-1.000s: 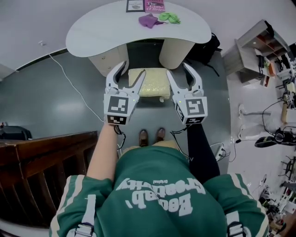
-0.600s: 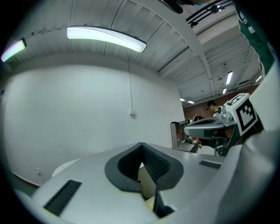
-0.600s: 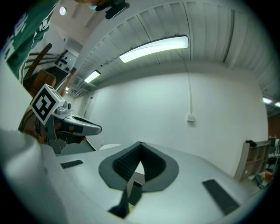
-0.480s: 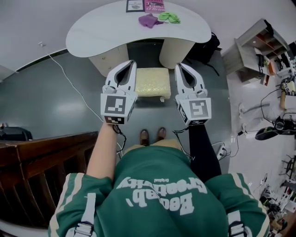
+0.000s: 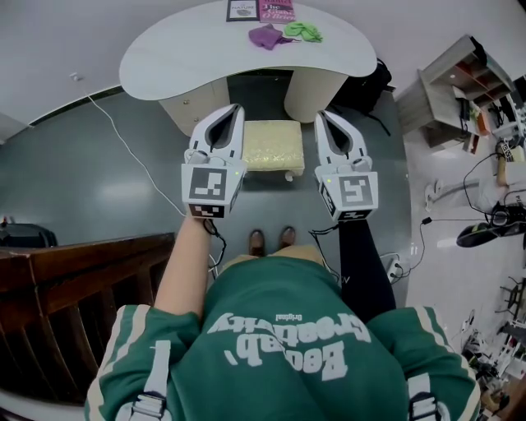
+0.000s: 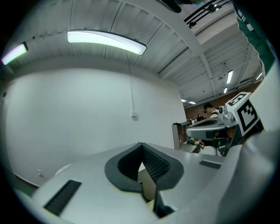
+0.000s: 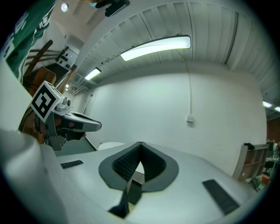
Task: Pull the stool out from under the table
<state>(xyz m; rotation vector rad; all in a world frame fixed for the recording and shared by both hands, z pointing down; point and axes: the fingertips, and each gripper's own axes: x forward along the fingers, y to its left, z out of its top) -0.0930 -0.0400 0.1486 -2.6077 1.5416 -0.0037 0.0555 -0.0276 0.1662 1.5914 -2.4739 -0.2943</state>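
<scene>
Stool (image 5: 274,146) first: where does it stand?

It's straight ahead of your shoes (image 5: 269,240) on the grey floor. The far edge of its pale yellow cushion sits at the mouth of the gap between the table's two cream pedestals (image 5: 194,99). The near edge is out on open floor toward you.

And my grippers?

Your left gripper (image 5: 236,109) and right gripper (image 5: 320,115) both have their jaws pressed together with nothing between them. In the head view they flank the stool, one past each side edge, tips toward the white table (image 5: 181,62). Each gripper's own view looks at white wall and ceiling lamps.

How much room is there?

You have bare floor between the stool and your feet. It runs wide to your left, out to a white cable (image 5: 123,143) and a dark wooden railing (image 5: 82,279). Your right is tighter, with a black bag (image 5: 371,82) by the right pedestal and a shelf unit (image 5: 456,86) beyond it.

Anything readable?

A dark card (image 5: 241,10) and a pink one (image 5: 275,10) lie at the tabletop's far edge, but their print is too small to read. The white lettering on your green sweatshirt (image 5: 279,345) appears upside down, and I can't make it out with certainty.
</scene>
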